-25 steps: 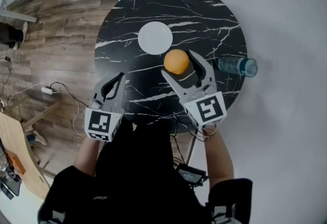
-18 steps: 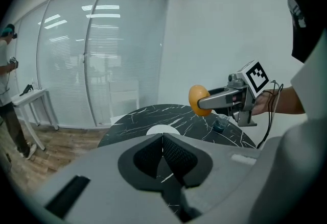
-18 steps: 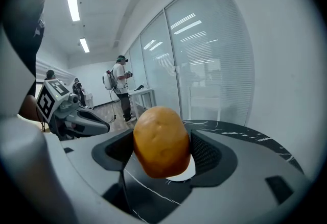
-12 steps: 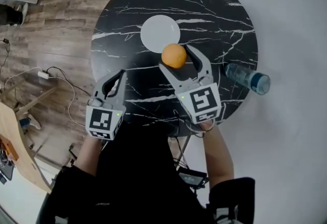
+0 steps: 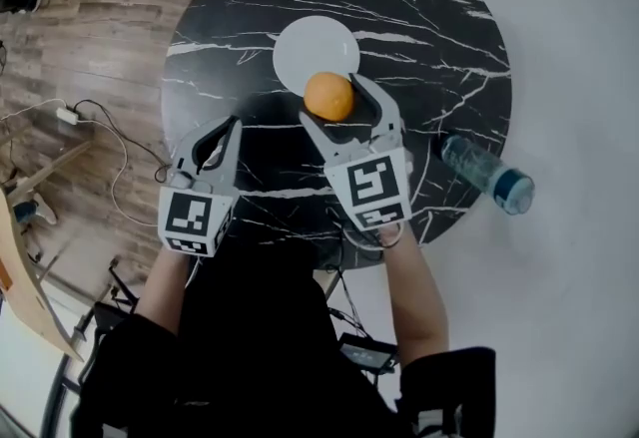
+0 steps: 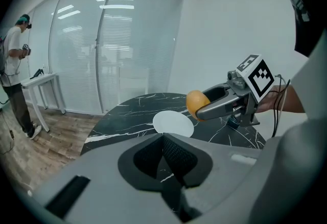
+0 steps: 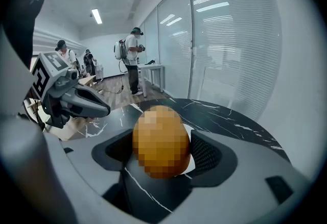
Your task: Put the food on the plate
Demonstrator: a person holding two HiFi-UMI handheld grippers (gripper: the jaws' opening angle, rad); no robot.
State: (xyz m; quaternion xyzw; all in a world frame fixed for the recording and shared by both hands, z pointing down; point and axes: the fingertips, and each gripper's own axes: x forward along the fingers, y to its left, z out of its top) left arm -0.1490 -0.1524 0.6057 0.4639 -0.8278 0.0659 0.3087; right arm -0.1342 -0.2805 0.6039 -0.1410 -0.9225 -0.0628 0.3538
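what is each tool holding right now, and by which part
The right tool grips the orange fruit across its middle, a jaw on either side. The left tool is shut on nothing.

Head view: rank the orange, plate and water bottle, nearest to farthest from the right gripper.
1. Orange: held in the right gripper.
2. Plate: just ahead, beyond the orange.
3. Water bottle: far off to the right, lying on its side.
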